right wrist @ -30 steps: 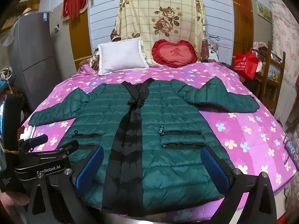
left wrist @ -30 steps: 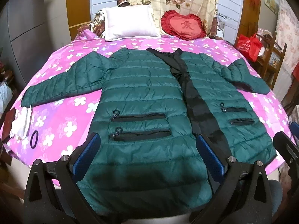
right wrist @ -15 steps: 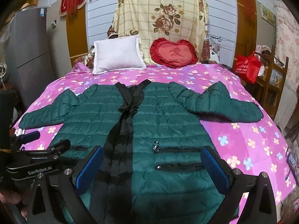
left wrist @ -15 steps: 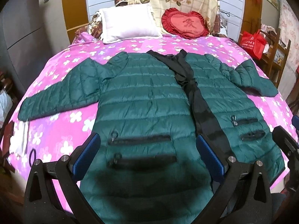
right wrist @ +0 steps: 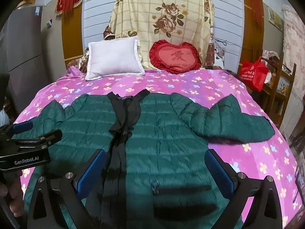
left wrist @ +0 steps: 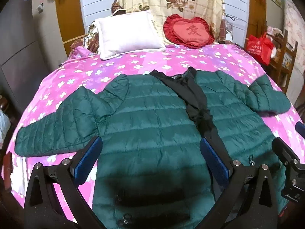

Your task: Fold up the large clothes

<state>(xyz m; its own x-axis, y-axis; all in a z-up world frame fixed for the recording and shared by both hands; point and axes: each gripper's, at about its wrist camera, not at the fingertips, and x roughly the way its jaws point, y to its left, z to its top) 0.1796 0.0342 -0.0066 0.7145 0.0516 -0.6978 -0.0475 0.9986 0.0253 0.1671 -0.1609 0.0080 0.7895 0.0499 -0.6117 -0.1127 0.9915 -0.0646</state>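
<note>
Left gripper (left wrist: 150, 160): being held open, empty, over jacket (left wrist: 152, 126).
Right gripper (right wrist: 155, 169): being held open, empty.
Jacket: being left spread flat on bed (right wrist: 209, 80), collar toward 12 o'clock.
Progress: no fold is being shown; all folding remains.

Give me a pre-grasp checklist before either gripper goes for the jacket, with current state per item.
1. Left gripper open, nothing between its fingers: ok.
2. Right gripper open, nothing between its fingers: ok.
3. Green jacket lies front up on the pink bedspread: ok.
4. Both sleeves spread out: left sleeve stretched out; right sleeve bent at the elbow: not ok.
5. Front closed: the black lining shows along the opening, bunched: not ok.
6. Hem flat and on the bed: hidden behind the grippers: cannot tell.
</note>
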